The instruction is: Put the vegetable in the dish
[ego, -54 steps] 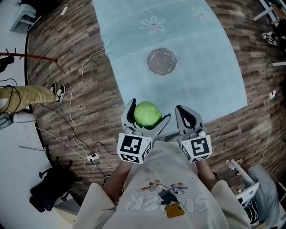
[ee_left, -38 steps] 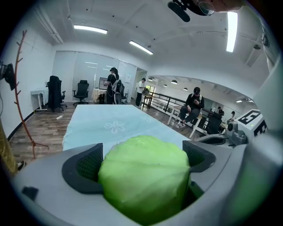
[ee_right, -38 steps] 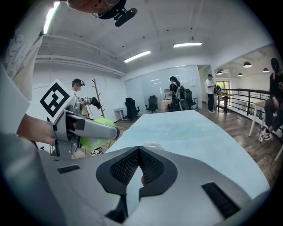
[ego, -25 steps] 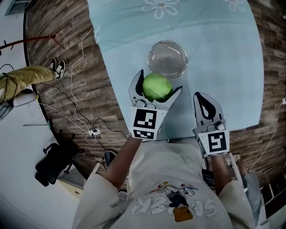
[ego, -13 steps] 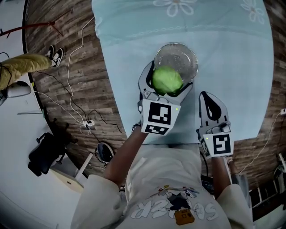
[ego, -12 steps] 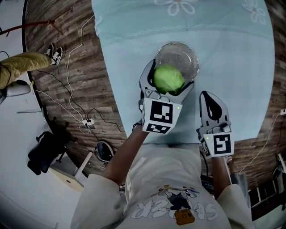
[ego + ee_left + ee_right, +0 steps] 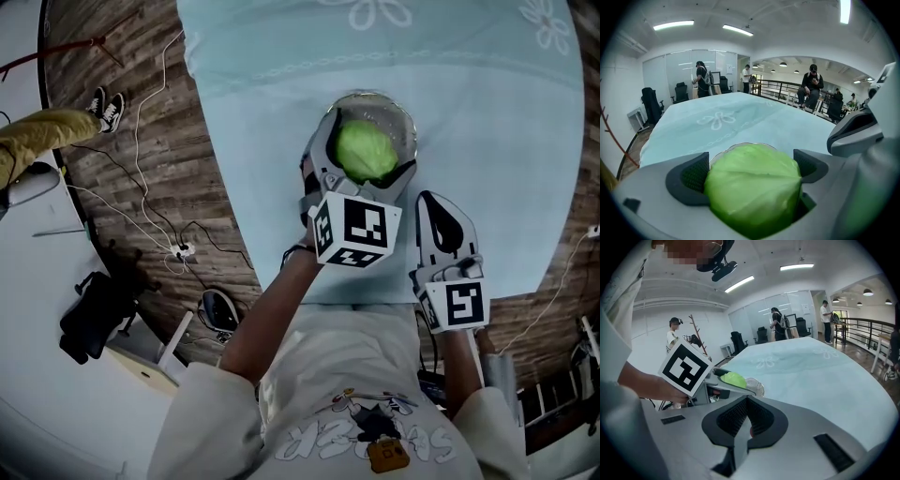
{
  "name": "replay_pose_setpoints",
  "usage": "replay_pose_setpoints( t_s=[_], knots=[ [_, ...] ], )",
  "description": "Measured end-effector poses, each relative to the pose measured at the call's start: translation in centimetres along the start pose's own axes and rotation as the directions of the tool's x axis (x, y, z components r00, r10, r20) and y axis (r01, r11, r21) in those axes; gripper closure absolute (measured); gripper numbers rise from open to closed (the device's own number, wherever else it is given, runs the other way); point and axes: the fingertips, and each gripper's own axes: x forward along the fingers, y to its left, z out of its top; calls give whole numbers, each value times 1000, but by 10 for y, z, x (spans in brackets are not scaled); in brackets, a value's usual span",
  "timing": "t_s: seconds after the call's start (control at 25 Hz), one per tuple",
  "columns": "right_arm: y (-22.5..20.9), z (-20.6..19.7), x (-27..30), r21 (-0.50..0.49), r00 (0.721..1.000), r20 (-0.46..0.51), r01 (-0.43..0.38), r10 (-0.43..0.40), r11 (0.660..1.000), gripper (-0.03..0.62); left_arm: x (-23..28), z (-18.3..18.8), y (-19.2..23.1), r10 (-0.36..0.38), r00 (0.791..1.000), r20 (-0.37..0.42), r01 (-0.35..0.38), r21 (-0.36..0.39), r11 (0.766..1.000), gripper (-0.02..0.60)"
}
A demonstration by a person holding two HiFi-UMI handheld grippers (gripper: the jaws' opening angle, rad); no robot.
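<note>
The left tool (image 7: pixel 364 159) pinches the cabbage (image 7: pixel 752 187) right above the dish (image 7: pixel 401 124) so release should drop it in; the right tool (image 7: pixel 437 211), pressed together, hangs aside, unneeded.

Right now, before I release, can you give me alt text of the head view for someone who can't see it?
Seen from above, the left gripper is shut on a round green cabbage, holding it over a clear glass dish on a pale blue tablecloth. The right gripper is shut and empty, nearer the person and to the right of the dish.
</note>
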Motion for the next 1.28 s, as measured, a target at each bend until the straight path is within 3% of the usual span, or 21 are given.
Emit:
replay_pose_setpoints(
  t_s=[0.32, 0.88, 1.0, 1.12, 1.28],
  knots=[
    [-16, 3, -1, 32, 1000, 7, 24, -24, 999, 576, 23, -1, -4, 12, 999, -38, -9, 89, 996, 11],
    [-22, 11, -7, 35, 999, 12, 36, -36, 999, 576, 19, 0, 3, 9, 1000, -21, -8, 87, 996, 31],
    [-23, 14, -6, 35, 998, 28, 46, -47, 998, 576, 15, 2, 6, 7, 1000, -8, -7, 64, 998, 68],
    [-21, 18, -8, 29, 998, 39, 54, -55, 998, 576, 7, 6, 10, 9, 1000, 9, -9, -20, 1000, 140],
    [-14, 24, -14, 15, 997, 56, 49, -50, 999, 576, -7, 16, 17, 54, 997, 51, -52, -37, 998, 221]
  ],
)
